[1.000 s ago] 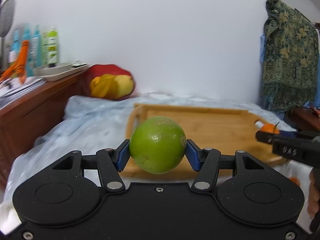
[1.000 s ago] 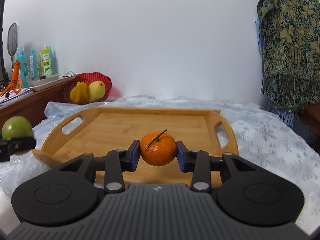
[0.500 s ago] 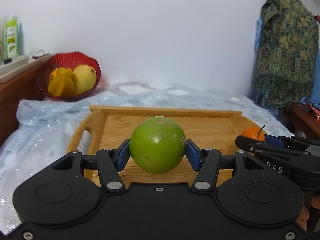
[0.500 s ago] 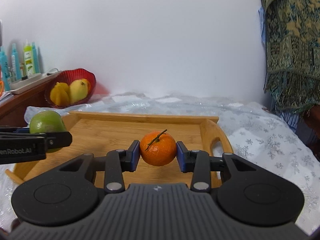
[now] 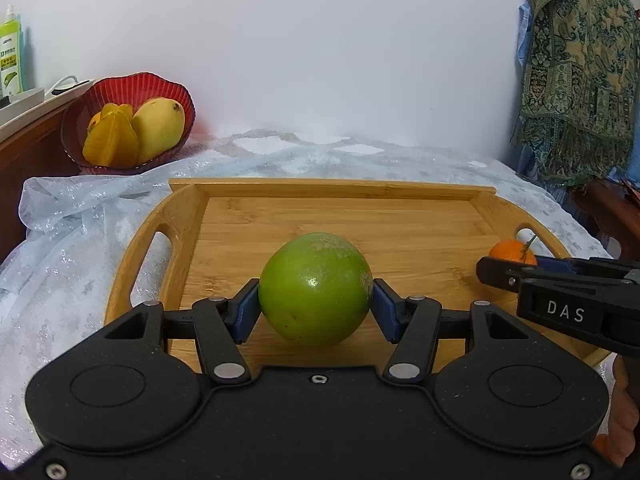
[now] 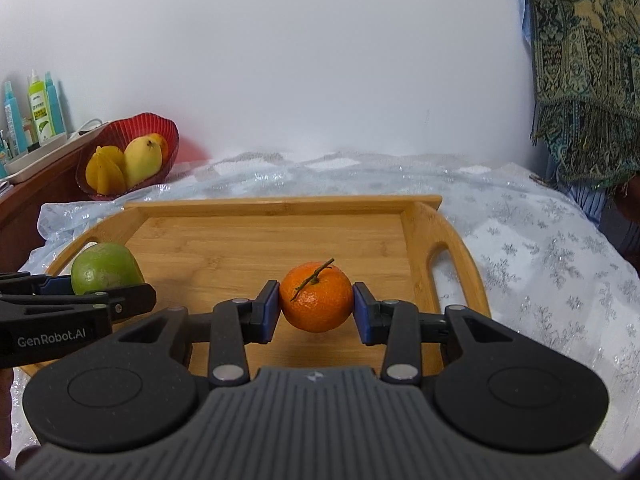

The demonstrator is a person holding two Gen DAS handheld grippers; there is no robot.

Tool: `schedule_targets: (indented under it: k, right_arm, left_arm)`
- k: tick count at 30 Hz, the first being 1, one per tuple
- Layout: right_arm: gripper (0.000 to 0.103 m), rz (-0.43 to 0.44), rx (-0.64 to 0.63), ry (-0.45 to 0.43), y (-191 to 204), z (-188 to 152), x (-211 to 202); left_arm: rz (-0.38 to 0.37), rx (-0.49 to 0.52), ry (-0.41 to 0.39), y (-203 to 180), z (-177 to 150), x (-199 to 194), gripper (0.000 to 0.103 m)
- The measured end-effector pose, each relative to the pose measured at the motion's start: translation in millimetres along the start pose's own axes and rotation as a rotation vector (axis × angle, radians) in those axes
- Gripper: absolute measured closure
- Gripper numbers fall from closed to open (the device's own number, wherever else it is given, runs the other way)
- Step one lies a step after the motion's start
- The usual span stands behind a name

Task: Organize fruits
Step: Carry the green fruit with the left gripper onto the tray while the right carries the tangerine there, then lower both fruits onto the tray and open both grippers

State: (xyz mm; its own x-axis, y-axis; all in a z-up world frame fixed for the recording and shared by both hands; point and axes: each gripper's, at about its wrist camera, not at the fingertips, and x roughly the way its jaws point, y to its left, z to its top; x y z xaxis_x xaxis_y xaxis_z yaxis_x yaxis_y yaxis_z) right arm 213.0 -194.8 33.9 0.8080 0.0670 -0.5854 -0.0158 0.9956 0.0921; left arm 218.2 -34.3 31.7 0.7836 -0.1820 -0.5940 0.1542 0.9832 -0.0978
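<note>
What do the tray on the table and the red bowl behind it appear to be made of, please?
The tray looks like bamboo or light wood with a smooth, faintly satin finish: narrow glued strips and straight grain show across its floor. The red bowl looks like translucent glass or plastic, with a ribbed wall and wavy rim; which of the two cannot be told.

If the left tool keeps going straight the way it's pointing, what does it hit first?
Probably the floor of the wooden tray. The left tool, shut on the green fruit, points down over it; nothing else shows ahead, though depth is uncertain.
</note>
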Motion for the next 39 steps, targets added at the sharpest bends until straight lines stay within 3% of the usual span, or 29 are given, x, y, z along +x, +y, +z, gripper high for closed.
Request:
schedule_targets:
  k: [20,39]
  right_arm:
    - [0.059,0.0,0.0,0.072,2.1,-4.1,7.4]
    - [0.057,-0.021,-0.032,0.083,8.3,-5.3,9.7]
  left_arm:
    - [0.018,-0.019,0.031,3.7,-3.1,6.5,0.047]
    - [0.031,0.005,0.037,-0.3,-2.8,6.6,0.047]
